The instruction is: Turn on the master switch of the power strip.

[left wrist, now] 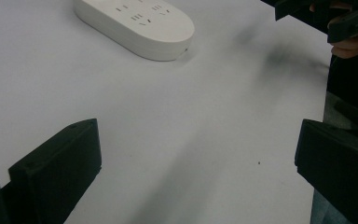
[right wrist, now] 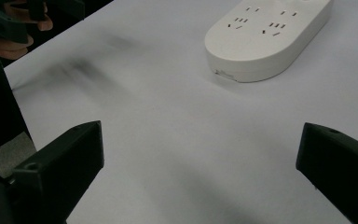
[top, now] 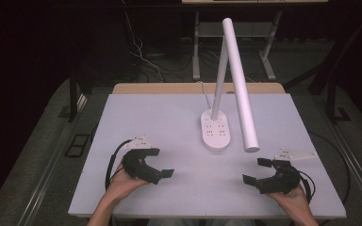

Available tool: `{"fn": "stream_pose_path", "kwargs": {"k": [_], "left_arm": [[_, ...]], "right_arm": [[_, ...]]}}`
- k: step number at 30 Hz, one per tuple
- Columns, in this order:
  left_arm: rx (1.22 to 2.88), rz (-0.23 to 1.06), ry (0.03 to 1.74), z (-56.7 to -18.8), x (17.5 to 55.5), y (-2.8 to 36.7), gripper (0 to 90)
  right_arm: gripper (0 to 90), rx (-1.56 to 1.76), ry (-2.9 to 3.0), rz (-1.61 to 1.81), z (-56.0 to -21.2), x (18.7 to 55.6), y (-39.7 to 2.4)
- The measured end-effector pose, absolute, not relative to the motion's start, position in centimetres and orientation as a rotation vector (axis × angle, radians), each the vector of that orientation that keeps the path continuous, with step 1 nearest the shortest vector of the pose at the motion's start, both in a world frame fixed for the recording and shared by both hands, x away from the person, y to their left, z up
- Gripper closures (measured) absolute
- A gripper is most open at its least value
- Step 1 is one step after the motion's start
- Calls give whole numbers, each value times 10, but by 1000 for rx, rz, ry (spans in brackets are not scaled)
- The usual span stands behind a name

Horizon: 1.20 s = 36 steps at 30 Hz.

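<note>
Either side of desk lamp base [top: 215, 131]: left gripper [top: 162, 165], right gripper [top: 256, 170] spread, empty. Lamp rigid, top-heavy; grip upright stem [top: 220, 80].

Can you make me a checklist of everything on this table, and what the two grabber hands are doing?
Surface: white table top, bare apart from the lamp; faint grey smudges show in both gripper views.
Job's things: white desk lamp standing mid-table, its long tube head tilted down to the right; its oval base carries plug sockets.
Clutter: nothing seen.
Grippers: left gripper and right gripper near the front edge, either side of the base, jaws wide open, holding nothing.
Cables: white cord runs from the base off the back edge; a black cable trails from the left gripper.
Surroundings: dark room, grey floor, desk legs and loose wires behind.
</note>
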<state>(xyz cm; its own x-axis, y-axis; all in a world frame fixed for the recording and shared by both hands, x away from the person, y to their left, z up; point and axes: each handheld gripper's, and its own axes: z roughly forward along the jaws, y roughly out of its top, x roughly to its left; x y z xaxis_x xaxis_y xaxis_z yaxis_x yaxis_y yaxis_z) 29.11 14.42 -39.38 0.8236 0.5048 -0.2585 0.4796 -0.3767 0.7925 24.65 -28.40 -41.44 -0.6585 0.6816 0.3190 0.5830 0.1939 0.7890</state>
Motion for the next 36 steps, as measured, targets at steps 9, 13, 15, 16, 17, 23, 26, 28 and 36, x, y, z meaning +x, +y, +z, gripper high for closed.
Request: {"fn": "stream_pose_path", "kwargs": {"k": [9,13,15,16,17,23,26,28,36], "left_arm": [[2044,37,720,-384,304,138,0],[2054,31,712,-381,309,134,0],[2061,32,712,-379,312,132,0],[2066,30,706,-379,314,131,0],[2067,33,704,-378,315,130,0],[2081,28,692,-373,325,124,0],[2089,30,694,-370,329,121,0],[2093,33,687,-367,332,119,0],[2121,40,665,-357,346,112,0]], "right_arm": [[3,1238,2345,1476,-414,245,-284],[3,1231,2348,1474,-414,245,-284],[3,1233,2348,1475,-414,245,-284],[3,1232,2348,1475,-414,245,-284],[3,1233,2347,1475,-414,245,-284],[3,1237,2330,1488,-413,245,-285],[3,1238,2332,1487,-413,245,-285],[3,1234,2337,1484,-414,245,-285],[3,1235,2345,1481,-414,245,-284]]}}
